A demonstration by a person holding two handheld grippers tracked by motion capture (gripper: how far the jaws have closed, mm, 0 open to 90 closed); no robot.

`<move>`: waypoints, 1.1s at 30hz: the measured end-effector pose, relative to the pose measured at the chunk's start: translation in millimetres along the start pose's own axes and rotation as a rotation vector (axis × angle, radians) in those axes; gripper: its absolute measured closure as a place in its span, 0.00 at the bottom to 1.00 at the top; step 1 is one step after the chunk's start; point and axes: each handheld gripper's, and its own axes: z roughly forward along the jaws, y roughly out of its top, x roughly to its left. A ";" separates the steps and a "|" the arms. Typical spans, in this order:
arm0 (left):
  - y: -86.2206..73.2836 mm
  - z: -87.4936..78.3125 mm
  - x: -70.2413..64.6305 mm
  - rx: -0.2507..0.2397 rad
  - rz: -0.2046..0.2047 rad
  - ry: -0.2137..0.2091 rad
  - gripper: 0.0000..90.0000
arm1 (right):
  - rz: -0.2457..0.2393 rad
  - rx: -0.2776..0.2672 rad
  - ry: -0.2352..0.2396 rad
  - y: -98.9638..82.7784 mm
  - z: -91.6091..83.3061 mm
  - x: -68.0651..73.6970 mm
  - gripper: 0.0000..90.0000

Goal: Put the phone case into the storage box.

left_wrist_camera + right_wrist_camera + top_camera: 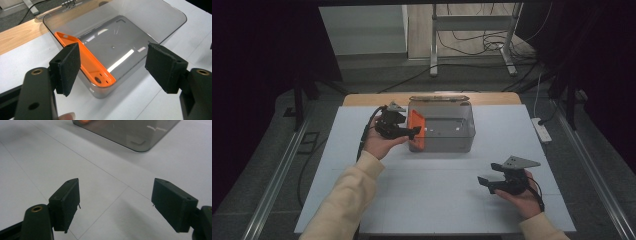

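Observation:
A clear grey plastic bin [447,129] stands at the back middle of the white table. An orange phone case [415,131] leans against its left inner wall; in the left gripper view the case [87,61] slants along that wall of the bin [160,30]. My left gripper [414,132] hovers at the bin's left edge, jaws open, nothing between them. Through those jaws [112,66] I see the case and the bin floor. My right gripper [482,182] rests low over the table at the front right, open and empty [116,203].
The white mat [437,200] covers the table, with a wooden strip [362,99] at the back. A power strip [542,130] lies by the right edge. Beyond the table stand a metal frame [472,35] and loose cables on the floor.

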 end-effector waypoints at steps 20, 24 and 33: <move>-45.5 -30.5 2.9 -0.062 -0.004 -0.028 0.29 | 0.002 0.011 -0.007 -2.0 -0.9 1.7 0.25; -58.3 -37.3 0.7 -0.083 -0.003 -0.030 0.29 | -0.004 0.016 -0.006 -1.1 0.9 1.6 0.25; -94.6 -51.3 -3.3 -0.111 -0.022 -0.037 0.28 | -0.002 0.008 -0.006 -1.5 -0.2 0.4 0.25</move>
